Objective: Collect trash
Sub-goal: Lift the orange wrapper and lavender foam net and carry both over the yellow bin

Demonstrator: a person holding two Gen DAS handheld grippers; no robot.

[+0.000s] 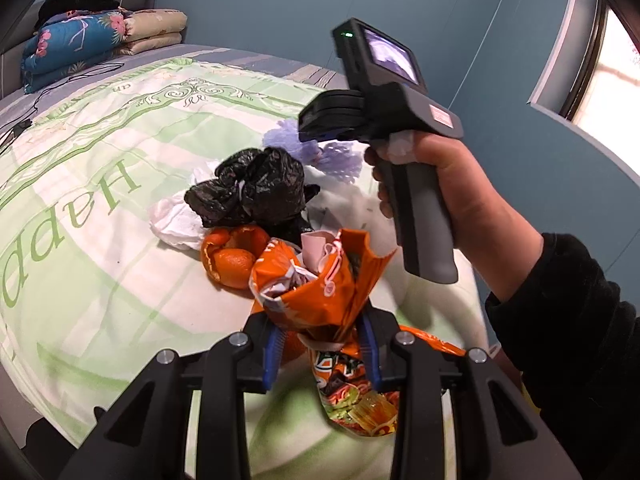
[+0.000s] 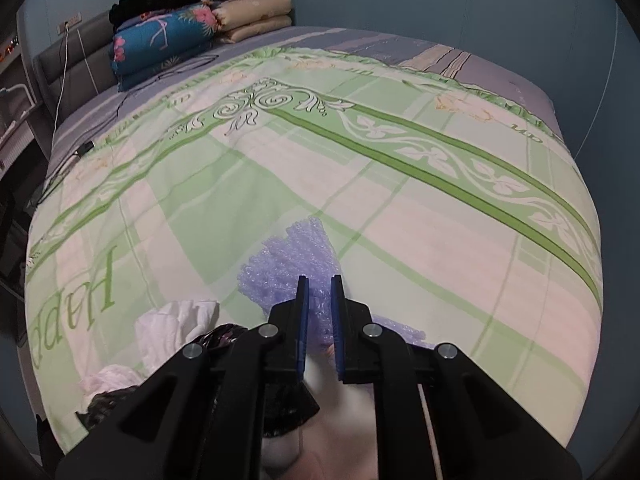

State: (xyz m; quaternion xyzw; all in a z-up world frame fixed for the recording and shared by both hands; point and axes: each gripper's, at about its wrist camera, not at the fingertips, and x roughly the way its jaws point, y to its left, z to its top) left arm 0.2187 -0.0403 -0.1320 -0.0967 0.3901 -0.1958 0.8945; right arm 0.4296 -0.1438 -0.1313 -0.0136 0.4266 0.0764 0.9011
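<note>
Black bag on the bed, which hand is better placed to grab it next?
Right, probably. The right gripper is close by the black bag, pinching only the purple foam net; the left gripper is farther back, full of orange wrapper.

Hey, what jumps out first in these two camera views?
The left gripper is clamped on a crumpled orange snack bag, low in its view. Behind it, orange peel and a black plastic bag lie on the green quilt. The right gripper pinches purple foam netting.
</note>
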